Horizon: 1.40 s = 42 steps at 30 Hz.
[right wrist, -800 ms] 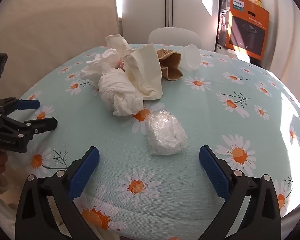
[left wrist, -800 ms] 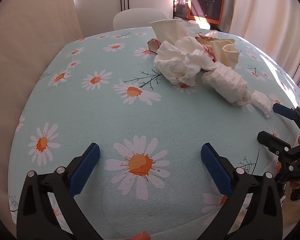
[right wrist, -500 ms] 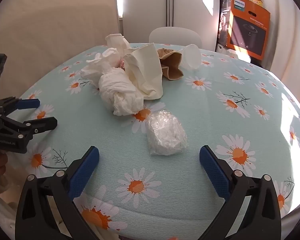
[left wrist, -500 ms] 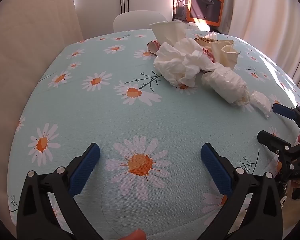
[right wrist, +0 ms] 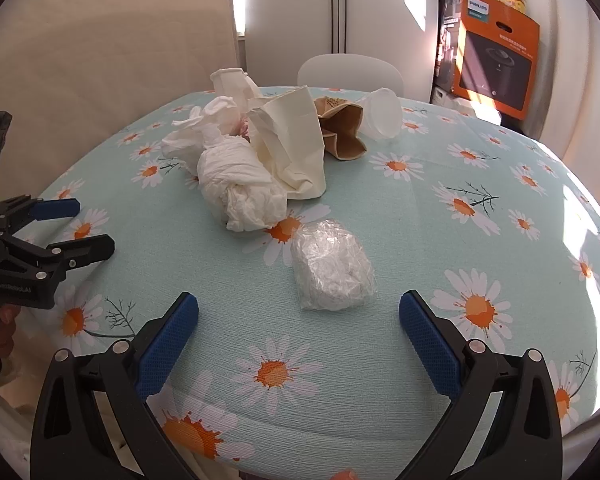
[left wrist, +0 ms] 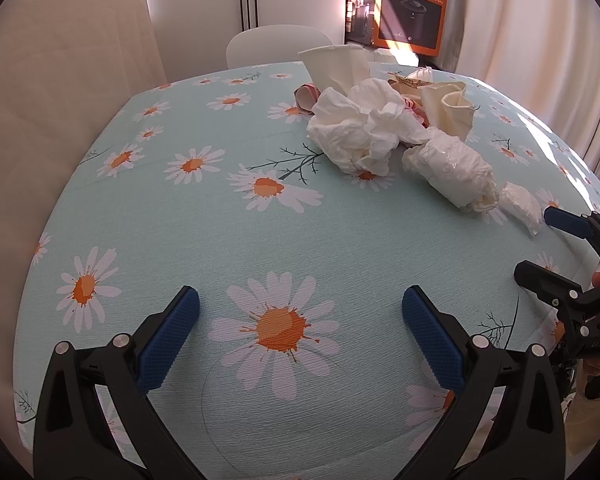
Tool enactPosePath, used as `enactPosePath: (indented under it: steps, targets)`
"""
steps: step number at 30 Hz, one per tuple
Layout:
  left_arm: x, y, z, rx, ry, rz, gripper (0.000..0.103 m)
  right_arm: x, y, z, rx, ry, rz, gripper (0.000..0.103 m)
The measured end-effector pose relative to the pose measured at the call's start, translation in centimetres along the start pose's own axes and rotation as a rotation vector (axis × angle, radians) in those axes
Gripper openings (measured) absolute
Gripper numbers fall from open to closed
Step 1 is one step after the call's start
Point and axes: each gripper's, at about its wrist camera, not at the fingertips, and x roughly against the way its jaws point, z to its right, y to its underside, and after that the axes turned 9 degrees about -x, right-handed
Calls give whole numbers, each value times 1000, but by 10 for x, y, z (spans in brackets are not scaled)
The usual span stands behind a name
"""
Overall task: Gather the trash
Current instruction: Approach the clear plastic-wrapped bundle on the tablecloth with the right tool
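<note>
My left gripper (left wrist: pixel 300 316) stands wide, nothing between its blue pads, over a large daisy on the pale-green tablecloth (left wrist: pixel 204 232) in the lower middle of the left wrist view. My right gripper (right wrist: pixel 299 320) is just as wide and empty; a crumpled clear plastic wad (right wrist: pixel 332 266) lies on the cloth just above the gap between its tips, touching neither pad. In the left view that wad (left wrist: pixel 520 206) sits at the right edge, close to the right gripper's blue tip.

The rest of the trash is heaped in the upper middle of the right view: a wrapped white tissue bundle (right wrist: pixel 240 190), a crushed cream paper cup (right wrist: pixel 296 148) leaning against it, a brown paper bag (right wrist: pixel 342 132) behind, and a clear plastic cup (right wrist: pixel 380 118) on its side at the upper right of the heap. A loose crumpled tissue (left wrist: pixel 360 128) shows in the upper centre of the left view. An orange carton (right wrist: pixel 496 62) stands off the table, upper right.
</note>
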Motion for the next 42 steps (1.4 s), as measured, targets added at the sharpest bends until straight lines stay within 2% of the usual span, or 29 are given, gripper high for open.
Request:
enactPosePath:
  steps: [5, 14, 16, 42]
  targets:
    - [3, 4, 2, 1, -5, 21, 99, 1, 0, 0, -1, 0, 1, 97]
    - [-1, -4, 2, -1, -5, 14, 99, 0, 0, 0, 0, 0, 1, 97]
    - [3, 6, 2, -1, -5, 22, 99, 1, -1, 0, 1, 1, 1, 97]
    - [2, 5, 2, 1, -5, 22, 99, 0, 1, -1, -18, 20, 18, 97]
